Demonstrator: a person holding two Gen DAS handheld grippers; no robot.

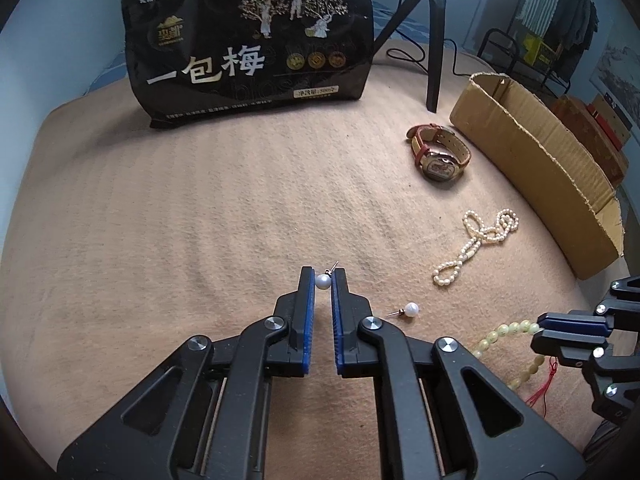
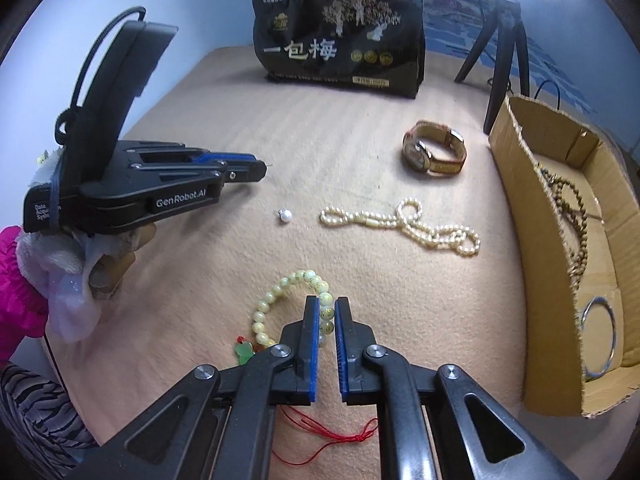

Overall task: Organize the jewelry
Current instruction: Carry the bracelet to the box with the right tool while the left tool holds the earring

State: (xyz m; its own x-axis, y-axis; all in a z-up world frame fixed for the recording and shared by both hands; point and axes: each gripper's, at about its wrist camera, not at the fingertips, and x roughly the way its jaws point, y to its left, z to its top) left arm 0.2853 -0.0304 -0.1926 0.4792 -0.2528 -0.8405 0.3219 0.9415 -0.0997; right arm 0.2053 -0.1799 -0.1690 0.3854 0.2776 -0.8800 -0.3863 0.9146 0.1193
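My left gripper (image 1: 323, 280) is shut on a pearl stud earring (image 1: 323, 281) and holds it at its fingertips above the tan blanket; it also shows from the side in the right wrist view (image 2: 262, 168). A second pearl earring (image 1: 410, 309) (image 2: 285, 216) lies on the blanket. My right gripper (image 2: 327, 308) is shut on a pale green bead bracelet (image 2: 288, 284) with a green charm and red cord; it appears at the right edge of the left wrist view (image 1: 538, 328). A pearl necklace (image 1: 478, 242) (image 2: 404, 224) and a brown-strap watch (image 1: 438, 152) (image 2: 434, 148) lie further out.
An open cardboard box (image 2: 532, 240) (image 1: 532, 160) stands at the right, holding dark beads (image 2: 576, 216) and a metal bangle (image 2: 598, 340). A black snack bag (image 1: 248, 40) (image 2: 340, 36) and a tripod (image 1: 434, 20) (image 2: 500, 40) stand at the back.
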